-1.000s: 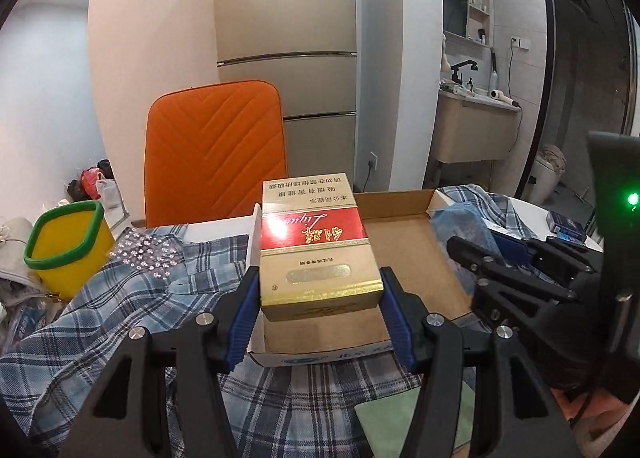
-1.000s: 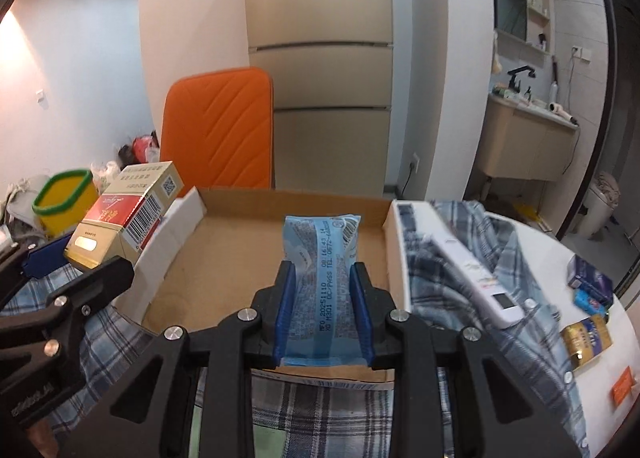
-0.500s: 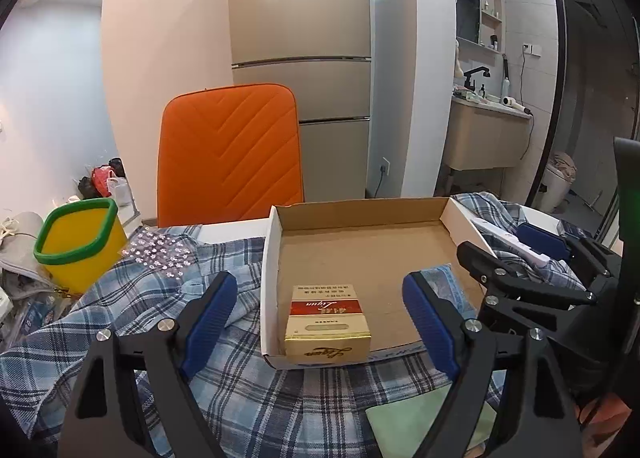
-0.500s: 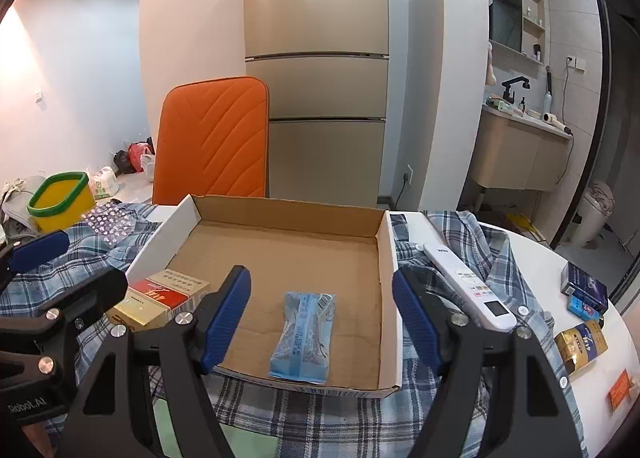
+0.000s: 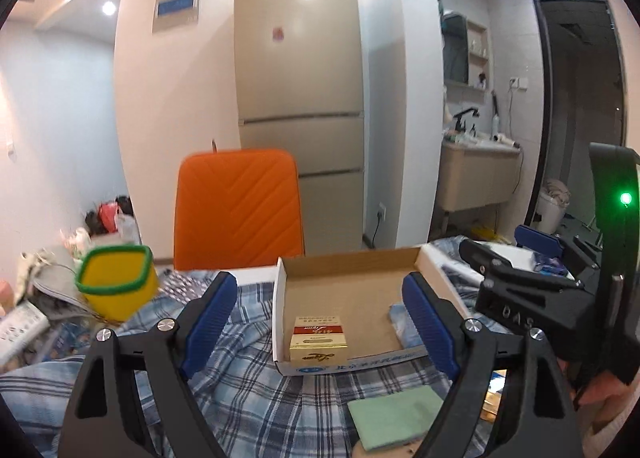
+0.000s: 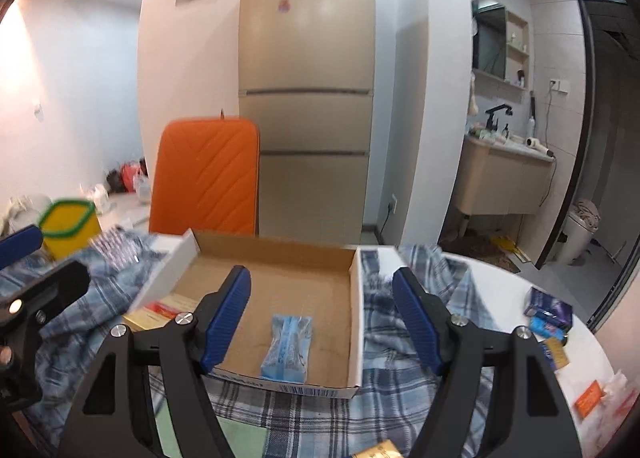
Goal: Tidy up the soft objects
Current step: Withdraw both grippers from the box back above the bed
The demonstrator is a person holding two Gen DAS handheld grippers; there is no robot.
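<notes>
Both the left hand-held gripper and the right hand-held gripper hang released above the cardboard box. The red-gold carton and blue packet lie near its front wall, where a careless sweep could tip them out.

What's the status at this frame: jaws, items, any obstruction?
Left gripper and right gripper open, empty. Red-gold box and blue packet lie in cardboard tray. Nothing obstructing.

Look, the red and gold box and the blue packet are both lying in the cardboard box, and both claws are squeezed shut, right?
Not quite. The red and gold box and blue packet do lie in the cardboard box, but the left claw and right claw are open and empty, as both wrist views show.
</notes>
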